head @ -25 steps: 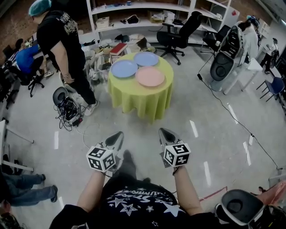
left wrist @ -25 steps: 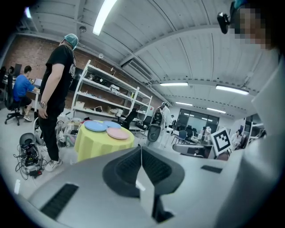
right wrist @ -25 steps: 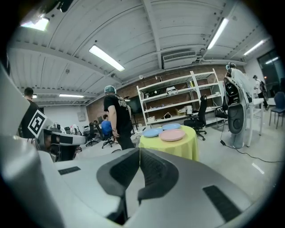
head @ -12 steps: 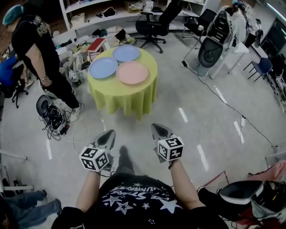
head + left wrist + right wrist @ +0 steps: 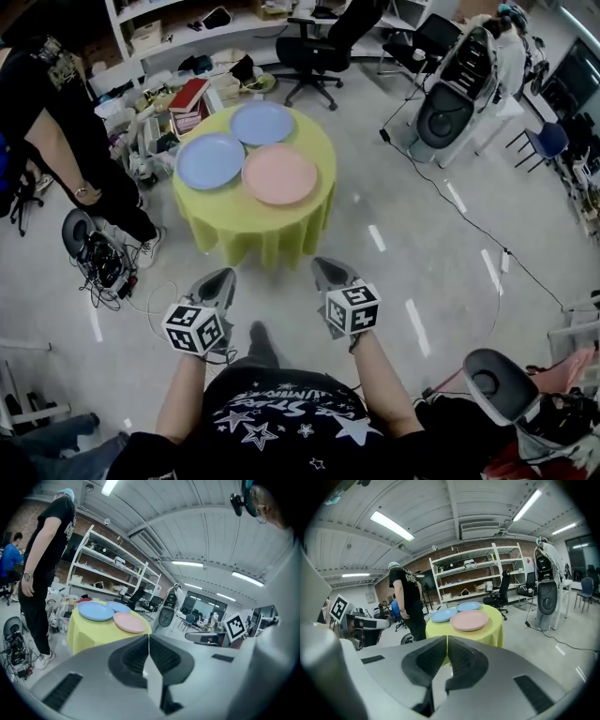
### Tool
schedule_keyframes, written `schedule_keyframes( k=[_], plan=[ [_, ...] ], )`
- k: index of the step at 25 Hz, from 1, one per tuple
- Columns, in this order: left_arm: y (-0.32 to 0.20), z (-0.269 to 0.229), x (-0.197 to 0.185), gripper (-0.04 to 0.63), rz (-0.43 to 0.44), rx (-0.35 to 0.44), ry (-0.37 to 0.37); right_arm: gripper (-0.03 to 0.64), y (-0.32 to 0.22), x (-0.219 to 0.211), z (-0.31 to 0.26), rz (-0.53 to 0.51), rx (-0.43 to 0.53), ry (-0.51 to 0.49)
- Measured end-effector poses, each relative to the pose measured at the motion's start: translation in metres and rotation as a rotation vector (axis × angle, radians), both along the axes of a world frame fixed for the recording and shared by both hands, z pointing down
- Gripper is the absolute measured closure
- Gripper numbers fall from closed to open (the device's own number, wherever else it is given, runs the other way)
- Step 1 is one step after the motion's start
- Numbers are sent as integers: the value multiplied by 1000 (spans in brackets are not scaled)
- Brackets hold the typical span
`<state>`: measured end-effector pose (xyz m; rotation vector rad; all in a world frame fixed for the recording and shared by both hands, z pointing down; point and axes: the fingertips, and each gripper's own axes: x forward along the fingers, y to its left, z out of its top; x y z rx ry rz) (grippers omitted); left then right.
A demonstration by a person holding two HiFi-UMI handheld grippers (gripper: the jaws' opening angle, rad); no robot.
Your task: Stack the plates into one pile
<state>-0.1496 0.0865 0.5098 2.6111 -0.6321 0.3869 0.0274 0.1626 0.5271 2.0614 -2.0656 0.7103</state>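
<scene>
Facing plates (image 5: 279, 174), open floor (image 5: 277, 292) before table (image 5: 253, 234)

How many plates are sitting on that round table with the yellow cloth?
3, all lying flat on the table: the left blue plate, the far blue plate, and the pink plate at the near side. No plate appears hidden under another.

Smooth matt plates (image 5: 279, 174), draped yellow-green cloth (image 5: 253, 225)
</scene>
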Motion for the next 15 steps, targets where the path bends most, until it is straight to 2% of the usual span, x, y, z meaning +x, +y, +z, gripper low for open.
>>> schedule_keyframes(
  k=[9, 15],
  plan=[
    [-82, 21, -19, 575, -33, -73, -9, 601, -90, -8, 12, -66, -64, 26],
    [-113, 31, -17, 575, -26, -103, -23, 601, -125, 4, 15, -40, -86, -5]
  ],
)
